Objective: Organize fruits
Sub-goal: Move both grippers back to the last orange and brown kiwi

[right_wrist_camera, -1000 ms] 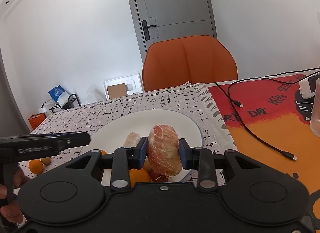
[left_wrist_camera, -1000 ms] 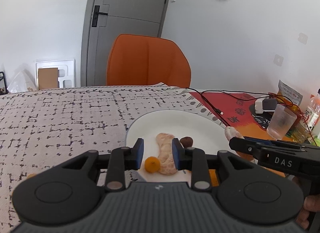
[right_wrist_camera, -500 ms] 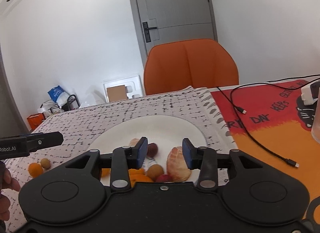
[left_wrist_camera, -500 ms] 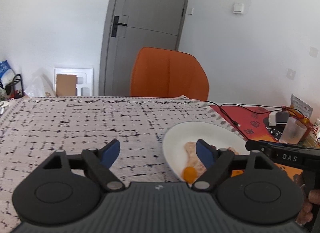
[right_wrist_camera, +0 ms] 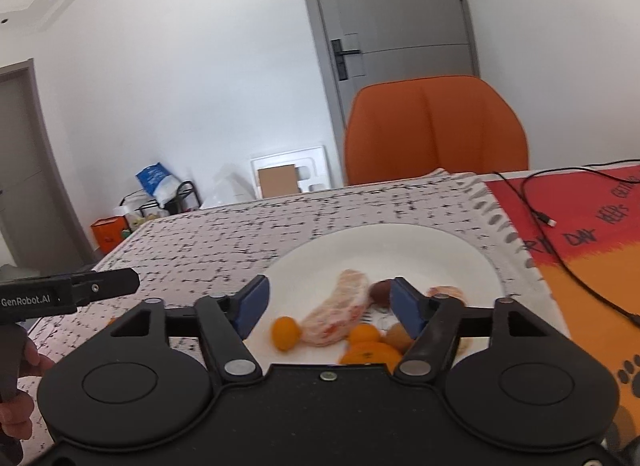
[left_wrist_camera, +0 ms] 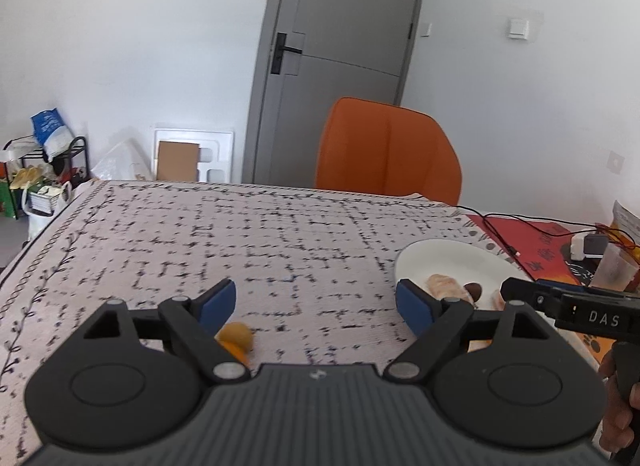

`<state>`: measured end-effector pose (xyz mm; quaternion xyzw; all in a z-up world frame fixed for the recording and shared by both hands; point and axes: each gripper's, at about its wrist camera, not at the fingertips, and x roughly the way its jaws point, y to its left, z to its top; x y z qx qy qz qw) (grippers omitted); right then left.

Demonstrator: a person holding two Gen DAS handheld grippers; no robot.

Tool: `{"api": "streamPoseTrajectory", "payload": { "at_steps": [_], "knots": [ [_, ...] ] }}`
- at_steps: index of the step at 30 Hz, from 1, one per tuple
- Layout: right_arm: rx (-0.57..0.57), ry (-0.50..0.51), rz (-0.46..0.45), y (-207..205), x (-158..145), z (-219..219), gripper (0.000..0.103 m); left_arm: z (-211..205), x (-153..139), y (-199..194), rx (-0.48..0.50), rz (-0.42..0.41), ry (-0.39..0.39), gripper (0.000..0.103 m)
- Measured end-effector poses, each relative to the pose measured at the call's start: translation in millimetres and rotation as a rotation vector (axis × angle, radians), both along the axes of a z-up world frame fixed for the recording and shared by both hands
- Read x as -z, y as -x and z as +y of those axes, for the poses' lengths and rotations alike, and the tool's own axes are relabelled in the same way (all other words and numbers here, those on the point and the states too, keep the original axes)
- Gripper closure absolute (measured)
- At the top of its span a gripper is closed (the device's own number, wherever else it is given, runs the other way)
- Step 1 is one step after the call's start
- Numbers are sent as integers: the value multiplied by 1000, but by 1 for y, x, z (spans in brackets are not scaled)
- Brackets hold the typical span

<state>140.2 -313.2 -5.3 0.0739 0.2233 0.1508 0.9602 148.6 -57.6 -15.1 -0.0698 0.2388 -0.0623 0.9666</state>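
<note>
**Currently: both grippers released, fruit lying on plate and cloth**

Your right gripper (right_wrist_camera: 326, 302) stands open over the near half of the white plate (right_wrist_camera: 420, 242). Its jaws have just been opening, and nothing is pressed between the blue pads; the fruit lies on the plate beyond and below them.

The long peeled segment (right_wrist_camera: 340, 316) is pale pink with red-orange flecks and a whitish membrane. Its long axis runs diagonally, near end toward the lower left of the right view, far end toward the upper right, pointing at the small dark brown fruit (right_wrist_camera: 380, 290). That brown fruit sits just beside the segment's far end. A round orange kumquat (right_wrist_camera: 285, 332) lies just left of the segment's near end. To the right of it are a second kumquat (right_wrist_camera: 363, 333), a larger orange (right_wrist_camera: 370, 354) partly hidden by your gripper body, and a tan round fruit (right_wrist_camera: 395, 336). Another pink peeled piece (right_wrist_camera: 446, 290) shows behind the right finger.

Your left gripper (left_wrist_camera: 316, 304) is also open, and its jaws widened a moment ago. It is over the patterned cloth (left_wrist_camera: 260, 250), well left of the plate. Two small orange fruits (left_wrist_camera: 236, 340) rest on the cloth just beside its left finger, partly hidden, not gripped.
</note>
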Motion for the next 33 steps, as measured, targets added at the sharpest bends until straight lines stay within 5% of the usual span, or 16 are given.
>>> {"api": "streamPoseTrajectory", "payload": {
  "at_steps": [8,24,33],
  "knots": [
    [-66,-3,-33,4,-3,22,0,18,6,15,-51,9,-30,17],
    [-163,9,2,9,3,50,0,41,27,16,-113,63,19,18],
    [-205,-8,21,3,5,60,1,44,34,10,-103,85,50,27]
  ]
}}
